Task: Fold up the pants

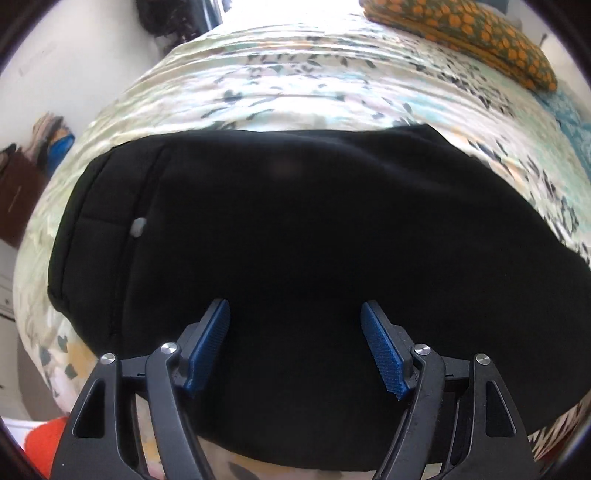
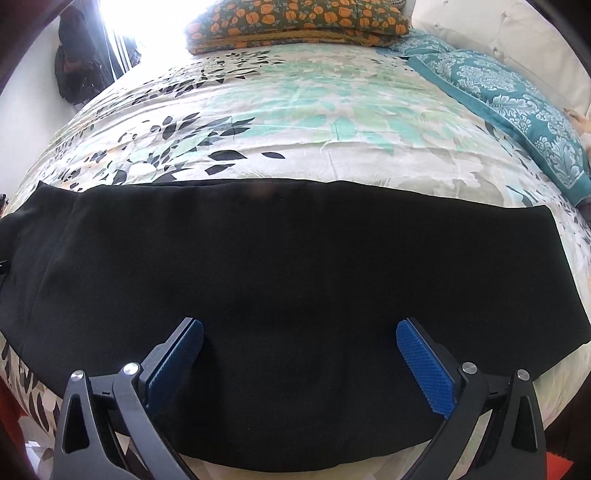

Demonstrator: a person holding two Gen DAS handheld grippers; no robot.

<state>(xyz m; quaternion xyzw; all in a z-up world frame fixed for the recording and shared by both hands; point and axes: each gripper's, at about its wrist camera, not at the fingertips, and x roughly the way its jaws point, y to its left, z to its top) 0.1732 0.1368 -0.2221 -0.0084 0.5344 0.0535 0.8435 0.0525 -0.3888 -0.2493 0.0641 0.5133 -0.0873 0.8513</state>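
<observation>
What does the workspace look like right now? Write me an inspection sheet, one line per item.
Surface: bed with a leaf-print sheet, lightly creased.
Job's things: black pants lie flat across the near part of the bed, long side running left to right; a small grey tab shows near their left end.
Clutter: an orange-flowered folded quilt and a teal patterned pillow at the far side of the bed.
Grippers: left gripper and right gripper are both open above the pants, holding nothing.
Cables: nothing seen.
Surroundings: bright window glare beyond the bed; dark items hang on the wall at left; something orange at the lower left in the left wrist view.
</observation>
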